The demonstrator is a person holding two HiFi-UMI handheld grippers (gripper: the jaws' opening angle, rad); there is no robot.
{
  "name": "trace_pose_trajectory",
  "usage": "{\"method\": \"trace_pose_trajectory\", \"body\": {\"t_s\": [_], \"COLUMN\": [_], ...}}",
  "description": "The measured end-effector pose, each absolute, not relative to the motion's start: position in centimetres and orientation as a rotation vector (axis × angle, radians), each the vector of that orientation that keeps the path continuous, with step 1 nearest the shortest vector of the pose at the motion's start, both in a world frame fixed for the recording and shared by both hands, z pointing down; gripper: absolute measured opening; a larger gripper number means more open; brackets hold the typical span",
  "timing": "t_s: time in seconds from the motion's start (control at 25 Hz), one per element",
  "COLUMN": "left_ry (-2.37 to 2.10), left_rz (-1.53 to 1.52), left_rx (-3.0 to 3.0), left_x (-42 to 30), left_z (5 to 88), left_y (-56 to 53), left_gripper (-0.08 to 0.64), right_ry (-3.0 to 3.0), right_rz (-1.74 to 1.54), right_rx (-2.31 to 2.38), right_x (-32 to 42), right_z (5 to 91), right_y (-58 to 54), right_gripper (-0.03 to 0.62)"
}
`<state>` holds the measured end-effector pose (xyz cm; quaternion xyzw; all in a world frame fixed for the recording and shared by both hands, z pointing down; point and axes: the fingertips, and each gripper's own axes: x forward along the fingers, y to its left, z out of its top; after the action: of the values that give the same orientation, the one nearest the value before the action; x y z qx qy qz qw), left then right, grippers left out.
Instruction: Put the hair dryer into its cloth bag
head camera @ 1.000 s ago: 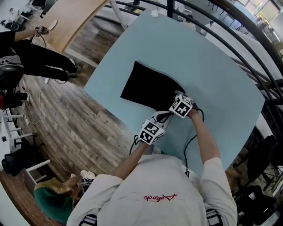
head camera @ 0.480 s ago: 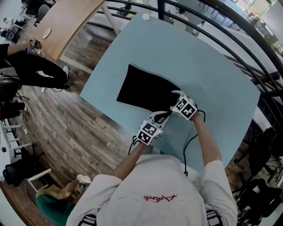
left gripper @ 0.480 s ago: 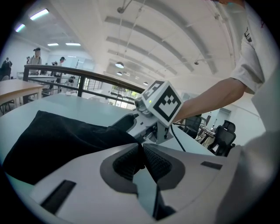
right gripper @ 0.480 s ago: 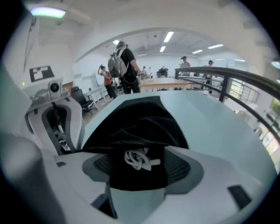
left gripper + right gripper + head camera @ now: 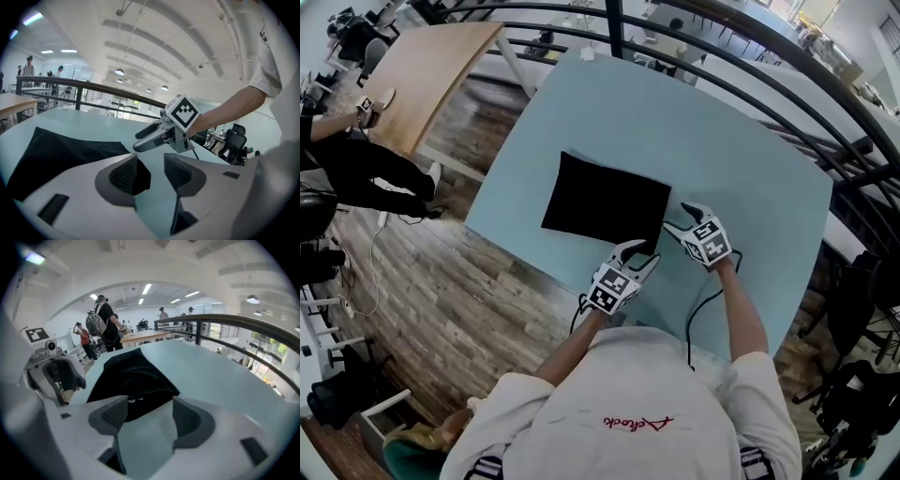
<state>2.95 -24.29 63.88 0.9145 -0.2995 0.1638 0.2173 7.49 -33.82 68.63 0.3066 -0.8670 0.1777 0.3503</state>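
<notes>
Black cloth bag (image 5: 605, 202) lay flat on the light-blue surface (image 5: 741, 169). Left tool (image 5: 642, 251) and right tool (image 5: 680, 217) (both jaws had just been opening) hung by its near corner, jaws apart, gripping nothing.

A black rail (image 5: 613, 26) runs along the blue table's (image 5: 741, 150) far edge. A person in black (image 5: 366, 178) is near a wooden desk (image 5: 422, 70).
</notes>
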Motion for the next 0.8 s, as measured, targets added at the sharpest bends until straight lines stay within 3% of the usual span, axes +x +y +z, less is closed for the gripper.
{"method": "trace_pose_trajectory", "body": {"t_s": [0.08, 0.2, 0.36, 0.52, 0.8], "left_ry": [-0.839, -0.840, -0.827, -0.776, -0.784], "left_rz": [0.436, 0.382, 0.339, 0.312, 0.266], "left_rx": [2.558, 2.577, 2.598, 2.615, 2.632], "left_x": [2.1, 1.2, -0.2, -0.7, -0.7], "left_z": [63.4, 62.5, 61.9, 61.1, 59.0], "left_y": [-24.4, -24.6, -25.1, -25.0, -23.3], "left_gripper": [0.225, 0.224, 0.221, 0.165, 0.025], "right_ry": [-2.258, -2.302, -2.382, -2.440, -2.454], "right_rz": [0.521, 0.573, 0.571, 0.568, 0.494], "right_rx": [0.884, 1.010, 1.118, 1.169, 1.172], "right_x": [8.2, 8.5, 6.8, 5.4, 4.7], "right_z": [67.8, 66.0, 63.0, 60.7, 59.2], "right_y": [-33.6, -33.3, -32.6, -31.4, -26.9], "right_gripper": [0.311, 0.293, 0.176, 0.048, 0.017]}}
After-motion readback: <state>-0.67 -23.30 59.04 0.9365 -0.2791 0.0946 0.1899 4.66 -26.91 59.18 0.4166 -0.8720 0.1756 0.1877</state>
